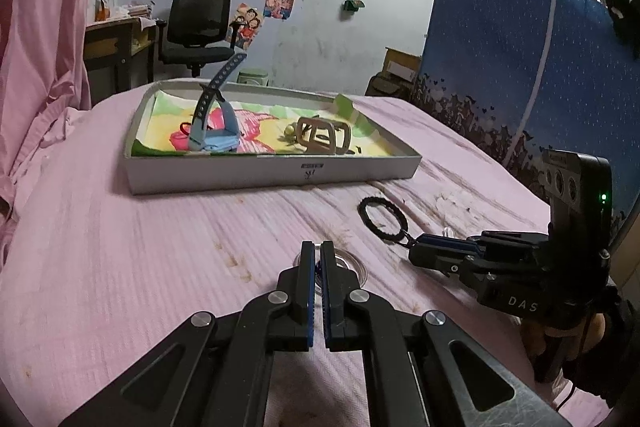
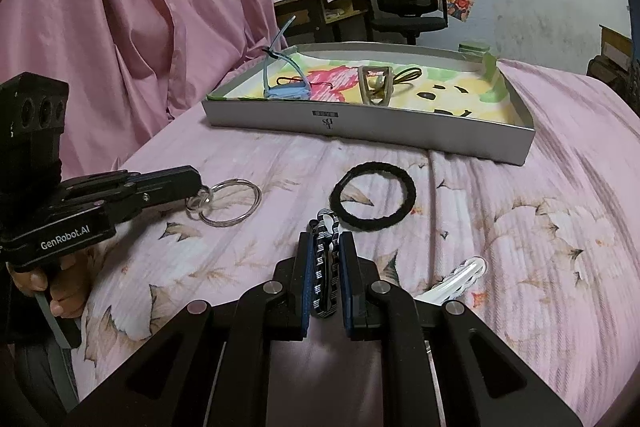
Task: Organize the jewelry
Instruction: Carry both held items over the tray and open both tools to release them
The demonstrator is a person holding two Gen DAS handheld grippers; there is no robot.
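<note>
Soft pink ribbed bedspread (image 2: 248, 167) with faded flower prints, wrinkled and a bit stained. Further back on it, a shallow grey cardboard tray (image 2: 372, 125) lined with bright painted paper, holding a light-blue rubbery watch strap (image 1: 212, 131) curled upright and a beige openwork clip (image 1: 324, 137), boxy in shape.

On the sheet in front of the tray, a fuzzy black hair tie (image 2: 374, 197), round and lying flat, just beyond the right gripper (image 2: 325, 267). That one clamped on a black-and-white striped hair clip (image 2: 322, 267), wavy-edged plastic, standing on edge between the blue pads with its tip poking out toward the hair tie. Just right of it, a clear plastic clip (image 2: 460, 279) on the sheet, partly hidden behind the finger.

Left gripper (image 2: 198, 183) squeezed tight on the small clasp of some thin clear bangles (image 2: 232, 205), a glassy round stack. Far rim apparently resting on the bedspread, well left of the hair tie; hard to tell for sure.
</note>
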